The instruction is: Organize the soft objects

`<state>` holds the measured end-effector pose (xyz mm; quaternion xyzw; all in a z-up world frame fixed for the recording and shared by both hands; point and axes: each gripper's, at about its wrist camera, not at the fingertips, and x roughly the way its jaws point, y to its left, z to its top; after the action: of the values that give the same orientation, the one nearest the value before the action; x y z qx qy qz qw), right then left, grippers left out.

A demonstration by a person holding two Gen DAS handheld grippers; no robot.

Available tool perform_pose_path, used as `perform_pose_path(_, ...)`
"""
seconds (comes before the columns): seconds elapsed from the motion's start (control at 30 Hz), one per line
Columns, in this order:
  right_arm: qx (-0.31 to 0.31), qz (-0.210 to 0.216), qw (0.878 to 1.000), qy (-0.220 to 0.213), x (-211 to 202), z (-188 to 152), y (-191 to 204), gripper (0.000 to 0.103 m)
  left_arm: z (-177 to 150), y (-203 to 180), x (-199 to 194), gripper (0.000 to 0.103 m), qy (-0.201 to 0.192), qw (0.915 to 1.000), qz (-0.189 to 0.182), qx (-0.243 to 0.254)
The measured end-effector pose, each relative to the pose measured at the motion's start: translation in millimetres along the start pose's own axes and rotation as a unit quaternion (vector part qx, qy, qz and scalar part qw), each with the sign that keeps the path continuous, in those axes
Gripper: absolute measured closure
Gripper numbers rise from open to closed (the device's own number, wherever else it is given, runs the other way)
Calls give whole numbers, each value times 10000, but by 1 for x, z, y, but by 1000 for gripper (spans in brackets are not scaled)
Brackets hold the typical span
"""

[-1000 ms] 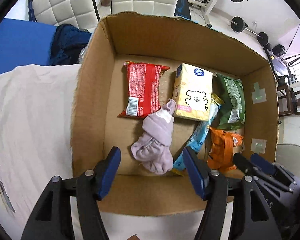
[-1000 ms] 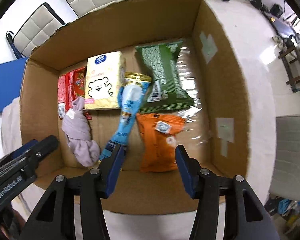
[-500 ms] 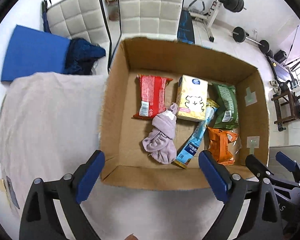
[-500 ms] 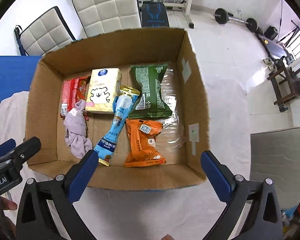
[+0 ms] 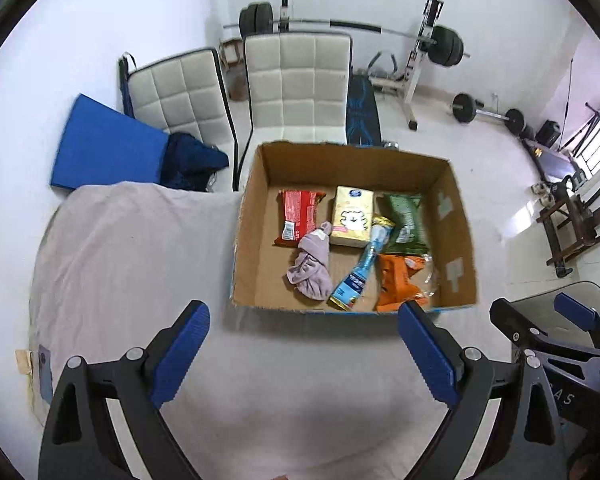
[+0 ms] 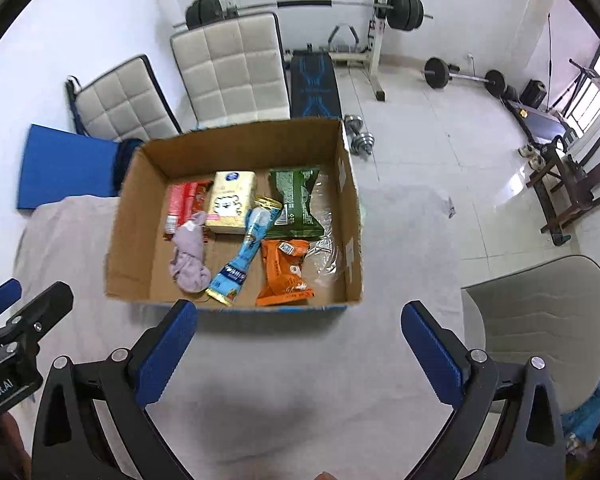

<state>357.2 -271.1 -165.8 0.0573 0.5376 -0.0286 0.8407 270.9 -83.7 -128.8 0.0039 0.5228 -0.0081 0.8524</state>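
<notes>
A cardboard box (image 5: 252,216) (image 6: 128,216) stands on a cloth-covered table. Inside lie a lilac sock bundle (image 5: 312,268) (image 6: 190,258), a red packet (image 5: 298,216), a yellow tissue pack (image 5: 354,216) (image 6: 230,202), a green bag (image 5: 406,218) (image 6: 294,202), a blue stick pack (image 5: 358,272) (image 6: 240,260) and an orange packet (image 5: 396,282) (image 6: 286,272). My left gripper (image 5: 302,354) is open and empty, high above the table in front of the box. My right gripper (image 6: 298,352) is open and empty beside it.
Two white padded chairs (image 5: 296,84) and a blue mat (image 5: 104,148) stand behind the table. Weight equipment (image 6: 312,4) fills the back of the room. A grey chair (image 6: 540,320) stands at the right. A dark garment (image 5: 192,160) lies behind the table.
Both grippers have opened wide and pulled up and back from the box. The box and its contents look smaller; nothing inside has moved.
</notes>
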Motion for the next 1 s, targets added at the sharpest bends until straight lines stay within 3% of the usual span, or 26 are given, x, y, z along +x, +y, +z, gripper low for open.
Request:
perform_pose_path(0.47,-52,379,9965,-739,-153,-57,-17,0,-40,-3,-125,7,-588,9982,-66,-137)
perform_pose_path(0.73,-80,383,9956,-849,-203,-91,-24,0,-55,2,-163,7,-895,9958,78,-195)
perform_pose_path(1.0,-205,279,9939,-1045,-231,-100,-21,0,-66,-6,-169,7,-859,9959,267,-44)
